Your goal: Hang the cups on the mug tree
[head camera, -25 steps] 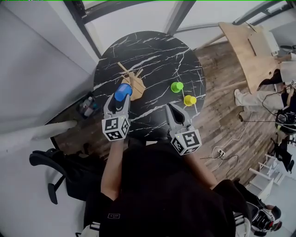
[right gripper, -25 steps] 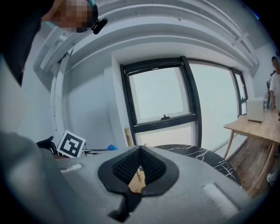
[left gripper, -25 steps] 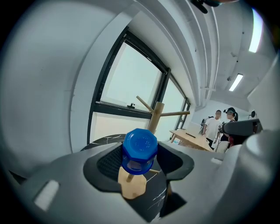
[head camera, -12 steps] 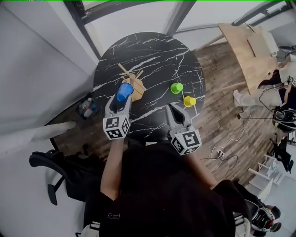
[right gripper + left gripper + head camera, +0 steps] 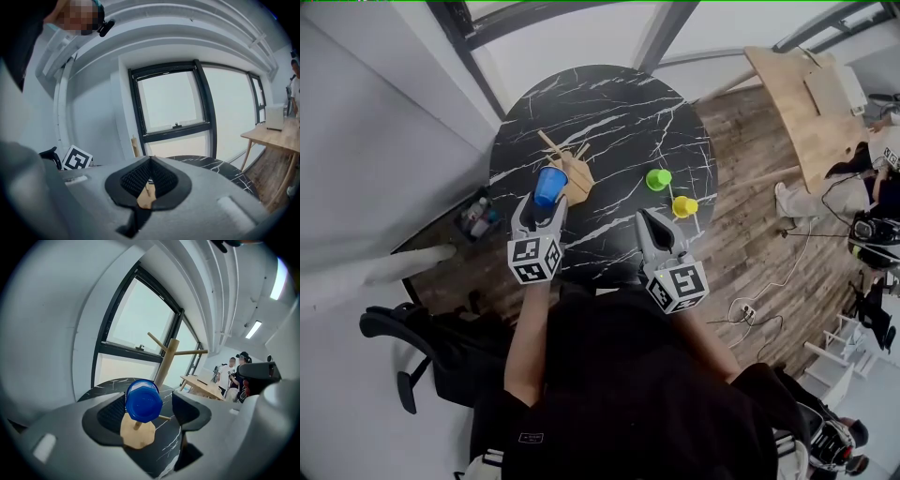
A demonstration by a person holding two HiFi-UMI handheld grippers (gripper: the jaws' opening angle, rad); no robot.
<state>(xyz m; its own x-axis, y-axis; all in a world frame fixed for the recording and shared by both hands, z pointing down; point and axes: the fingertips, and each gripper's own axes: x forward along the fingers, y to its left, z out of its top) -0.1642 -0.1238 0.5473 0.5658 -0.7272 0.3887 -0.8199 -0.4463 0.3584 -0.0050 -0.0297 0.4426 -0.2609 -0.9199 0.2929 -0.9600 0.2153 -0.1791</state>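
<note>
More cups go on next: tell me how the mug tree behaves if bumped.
The mug tree, a tall wooden post on a small base, probably tips easily. The blue cup hanging on one side may add lean.

head view: overhead, steeply down, whole counter (image 5: 609,103) | left gripper view: low, close to mug tree (image 5: 165,366) | right gripper view: low, facing window (image 5: 173,105) | shared: mug tree

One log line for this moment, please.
left gripper: jaws just opened, blue cup between them on mug tree peg | right gripper: shut, empty | green cup, yellow cup: on table, unhung
</note>
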